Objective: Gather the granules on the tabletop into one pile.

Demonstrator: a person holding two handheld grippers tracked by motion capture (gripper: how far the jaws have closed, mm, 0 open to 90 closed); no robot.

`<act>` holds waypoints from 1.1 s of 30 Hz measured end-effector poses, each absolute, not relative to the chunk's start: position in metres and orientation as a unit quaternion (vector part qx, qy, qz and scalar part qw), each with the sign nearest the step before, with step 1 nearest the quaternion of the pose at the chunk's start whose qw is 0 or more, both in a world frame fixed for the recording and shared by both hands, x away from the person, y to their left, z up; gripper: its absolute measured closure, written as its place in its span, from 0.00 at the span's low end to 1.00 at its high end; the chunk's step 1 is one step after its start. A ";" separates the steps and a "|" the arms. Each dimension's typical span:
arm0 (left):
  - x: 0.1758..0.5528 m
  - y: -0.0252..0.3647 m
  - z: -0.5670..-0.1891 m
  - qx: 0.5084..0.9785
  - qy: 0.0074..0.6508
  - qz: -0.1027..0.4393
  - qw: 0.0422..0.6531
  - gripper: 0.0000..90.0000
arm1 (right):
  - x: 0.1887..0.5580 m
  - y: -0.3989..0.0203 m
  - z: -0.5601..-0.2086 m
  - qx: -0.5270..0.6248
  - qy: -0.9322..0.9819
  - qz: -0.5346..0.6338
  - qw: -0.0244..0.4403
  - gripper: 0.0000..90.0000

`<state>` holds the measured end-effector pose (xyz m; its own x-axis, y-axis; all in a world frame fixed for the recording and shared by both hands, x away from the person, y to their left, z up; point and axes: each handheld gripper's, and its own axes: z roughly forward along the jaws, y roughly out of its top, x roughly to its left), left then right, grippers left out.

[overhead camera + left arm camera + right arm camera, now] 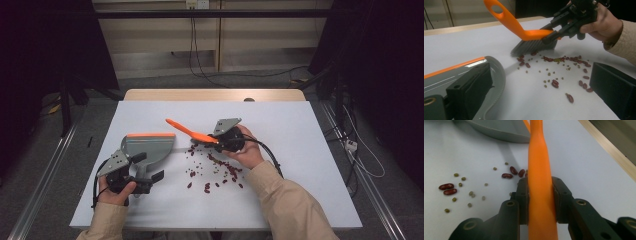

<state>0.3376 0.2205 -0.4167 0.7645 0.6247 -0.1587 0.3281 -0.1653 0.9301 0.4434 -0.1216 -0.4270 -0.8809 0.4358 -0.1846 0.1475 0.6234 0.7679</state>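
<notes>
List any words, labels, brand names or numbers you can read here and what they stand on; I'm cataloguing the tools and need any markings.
None: no view shows readable text.
Brush: plain orange handle, no marking.
Dustpan: grey with an orange lip, no label visible.
Right gripper and left gripper: black jaws, no lettering.
Wall socket: too small to tell whether it bears any marking.

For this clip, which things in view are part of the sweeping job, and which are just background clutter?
In the job:
- orange brush, clamped in the right gripper
- grey dustpan, by the left gripper
- scattered beans on the white table

Just about:
- cables on the floor behind the table
- white plug on the floor at right
</notes>
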 end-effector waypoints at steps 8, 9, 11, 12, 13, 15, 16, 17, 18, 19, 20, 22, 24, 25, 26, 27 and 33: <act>0.337 0.222 -0.417 0.752 0.318 0.133 0.562 0.05 | 0.428 -0.125 -0.425 0.148 0.888 0.399 0.171 0.79; 0.336 0.222 -0.416 0.752 0.318 0.133 0.562 0.05 | 0.426 -0.126 -0.425 0.146 0.889 0.399 0.171 0.79; 0.336 0.222 -0.416 0.752 0.318 0.135 0.562 0.05 | 0.422 -0.126 -0.425 0.146 0.889 0.400 0.170 0.79; 0.336 0.222 -0.416 0.751 0.318 0.135 0.562 0.05 | 0.420 -0.127 -0.425 0.142 0.890 0.399 0.171 0.79; 0.336 0.222 -0.416 0.751 0.318 0.135 0.562 0.05 | 0.418 -0.127 -0.425 0.142 0.890 0.398 0.170 0.79; 0.336 0.221 -0.416 0.752 0.317 0.134 0.562 0.05 | 0.414 -0.128 -0.424 0.137 0.892 0.396 0.170 0.79; 0.336 0.221 -0.416 0.752 0.317 0.134 0.562 0.05 | 0.412 -0.128 -0.423 0.137 0.892 0.396 0.170 0.79; 0.336 0.221 -0.416 0.752 0.317 0.134 0.562 0.05 | 0.411 -0.129 -0.423 0.134 0.893 0.396 0.168 0.79; 0.336 0.221 -0.416 0.752 0.317 0.134 0.562 0.05 | 0.409 -0.129 -0.423 0.133 0.893 0.395 0.169 0.79; 0.336 0.221 -0.416 0.752 0.317 0.134 0.562 0.05 | 0.408 -0.130 -0.423 0.133 0.893 0.395 0.168 0.79; 0.336 0.220 -0.416 0.752 0.317 0.134 0.562 0.05 | 0.406 -0.131 -0.422 0.134 0.893 0.397 0.165 0.79; 0.336 0.220 -0.416 0.752 0.317 0.134 0.562 0.05 | 0.403 -0.132 -0.422 0.131 0.894 0.396 0.164 0.79; 0.336 0.220 -0.416 0.752 0.317 0.135 0.562 0.05 | 0.401 -0.133 -0.421 0.128 0.894 0.396 0.164 0.79; 0.336 0.221 -0.416 0.752 0.317 0.135 0.562 0.05 | 0.400 -0.133 -0.421 0.127 0.894 0.397 0.162 0.79; 0.336 0.221 -0.416 0.752 0.317 0.135 0.562 0.05 | 0.399 -0.134 -0.420 0.128 0.893 0.399 0.163 0.79; 0.336 0.221 -0.416 0.752 0.317 0.135 0.562 0.05 | 0.399 -0.134 -0.419 0.127 0.893 0.398 0.167 0.79; 0.336 0.220 -0.415 0.753 0.315 0.136 0.561 0.05 | 0.408 -0.137 -0.408 0.144 0.870 0.434 0.183 0.79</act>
<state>0.3361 0.2199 -0.4151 0.7647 0.6269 -0.1492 0.3226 -0.1720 0.9308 0.4084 -0.1370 -0.4080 -0.8918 0.4091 -0.1935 0.0914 0.5816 0.8083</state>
